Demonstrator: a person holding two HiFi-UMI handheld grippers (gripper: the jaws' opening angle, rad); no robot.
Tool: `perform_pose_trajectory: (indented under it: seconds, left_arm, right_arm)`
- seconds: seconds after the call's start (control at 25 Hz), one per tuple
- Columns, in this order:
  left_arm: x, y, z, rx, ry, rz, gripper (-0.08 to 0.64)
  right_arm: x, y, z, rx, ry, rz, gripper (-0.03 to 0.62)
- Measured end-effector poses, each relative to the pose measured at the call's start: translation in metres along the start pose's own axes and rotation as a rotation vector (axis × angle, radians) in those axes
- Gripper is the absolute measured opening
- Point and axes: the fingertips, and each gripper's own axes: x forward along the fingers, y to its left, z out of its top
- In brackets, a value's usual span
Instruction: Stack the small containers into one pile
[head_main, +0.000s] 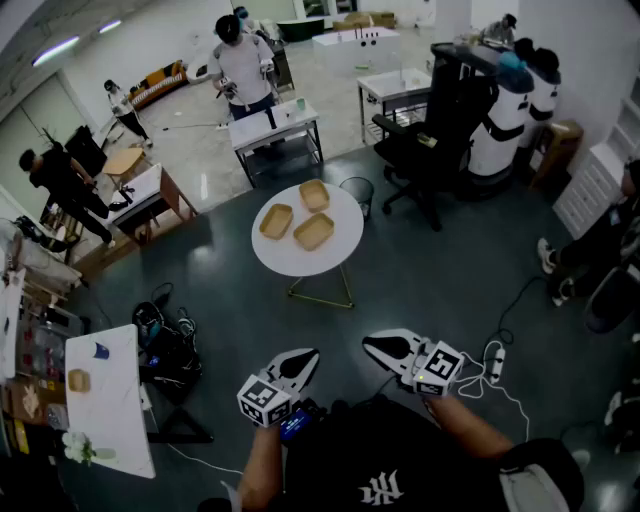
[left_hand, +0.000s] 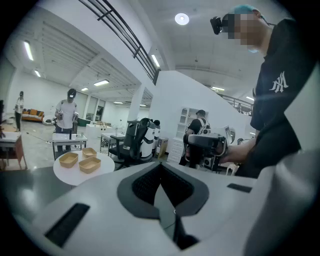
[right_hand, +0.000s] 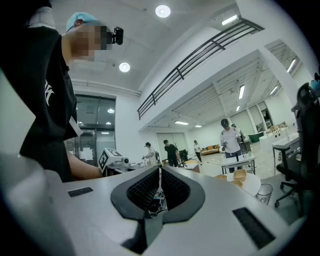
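Observation:
Three small tan containers lie side by side, unstacked, on the round white table (head_main: 300, 262) far ahead of me: one at the left (head_main: 276, 221), one at the back (head_main: 314, 195), one at the front right (head_main: 314, 231). In the left gripper view they show small at the left (left_hand: 80, 160); in the right gripper view, far right (right_hand: 238, 176). My left gripper (head_main: 312, 355) and right gripper (head_main: 368, 343) are held close to my body, well short of the table. Both are shut with nothing between the jaws.
A black office chair (head_main: 430, 150) and a small bin (head_main: 356, 190) stand behind the round table. A white desk (head_main: 108, 400) with cables and gear beside it lies at my left. A power strip and cord (head_main: 492, 365) trail on the floor at my right. Several people stand further off.

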Motion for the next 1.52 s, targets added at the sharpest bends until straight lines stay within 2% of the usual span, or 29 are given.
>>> perform_pose_trajectory:
  seconds: [0.24,0.56,0.92,1.12,1.52]
  left_arm:
    - [0.008,-0.011,0.007,0.051,0.002,0.0,0.003]
    - [0.018,-0.022,-0.009,0.015,0.043,0.009,0.003]
    - [0.026,-0.032,-0.002,0.023,0.04,0.053,0.003]
    - [0.025,-0.03,-0.004,0.005,0.043,0.079,0.003]
    - [0.037,-0.022,0.001,-0.01,0.046,0.062,0.003]
  right_arm:
    - [-0.005,0.005,-0.004,0.002,0.04,0.036,0.041]
    - [-0.033,-0.011,-0.008,0.023,0.026,0.01,0.041]
    - [-0.05,-0.017,-0.017,0.004,0.036,0.076,0.041]
    - [-0.055,-0.02,-0.019,0.035,0.052,0.092,0.041]
    - [-0.059,-0.044,-0.023,0.074,0.053,0.052,0.041]
